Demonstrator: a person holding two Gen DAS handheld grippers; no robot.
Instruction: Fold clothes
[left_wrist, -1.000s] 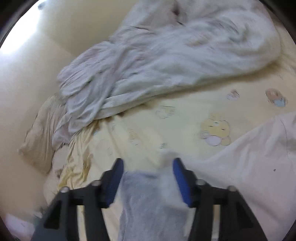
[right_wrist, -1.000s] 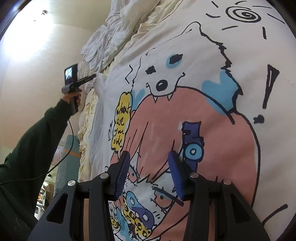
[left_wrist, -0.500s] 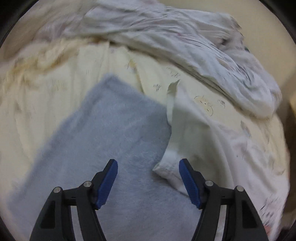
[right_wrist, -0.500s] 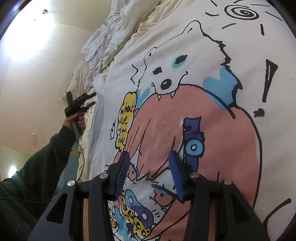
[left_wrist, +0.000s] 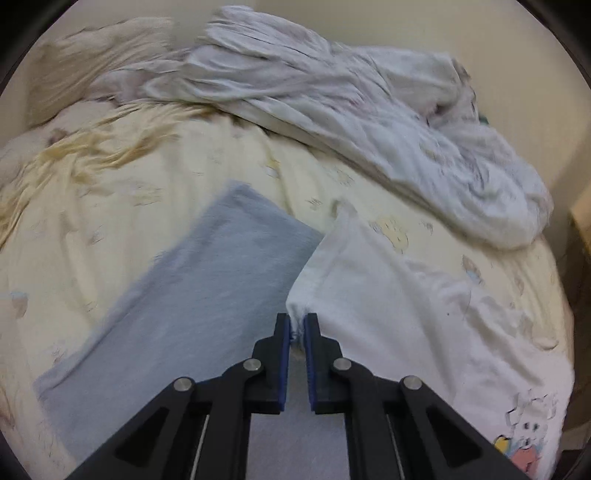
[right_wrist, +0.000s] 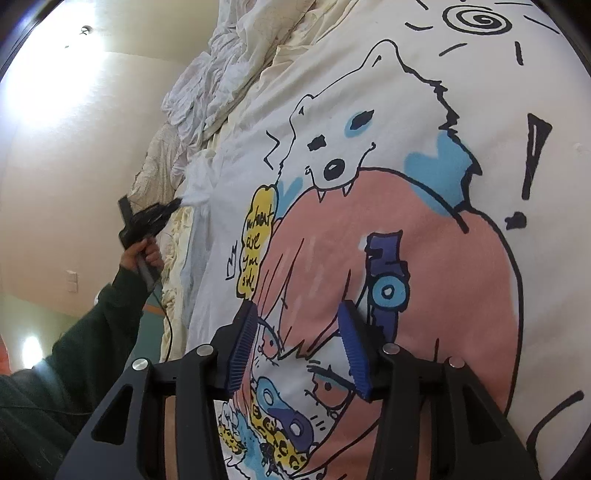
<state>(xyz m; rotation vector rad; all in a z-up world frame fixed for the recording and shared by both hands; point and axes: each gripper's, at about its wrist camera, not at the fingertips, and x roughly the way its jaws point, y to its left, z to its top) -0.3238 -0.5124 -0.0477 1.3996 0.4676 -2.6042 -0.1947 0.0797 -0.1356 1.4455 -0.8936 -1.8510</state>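
Observation:
A white T-shirt with a large cartoon print lies spread on the bed. Its plain sleeve reaches toward my left gripper, whose jaws are closing, with the sleeve's bunched edge pinched between the blue pads. From the right wrist view the left gripper pulls that sleeve into a point at the shirt's far left. My right gripper hovers over the pink part of the print. Its jaws stand apart and nothing is gripped between them. A grey towel lies flat just left of the sleeve.
A crumpled white duvet is heaped along the far side of the bed, on a pale yellow sheet. A pillow sits at the back left. A person's hand in a dark green sleeve holds the left gripper.
The left gripper let the grey towel go and swung across to the shirt's sleeve. Its wide jaws came together on the sleeve's edge. The right gripper stayed put.

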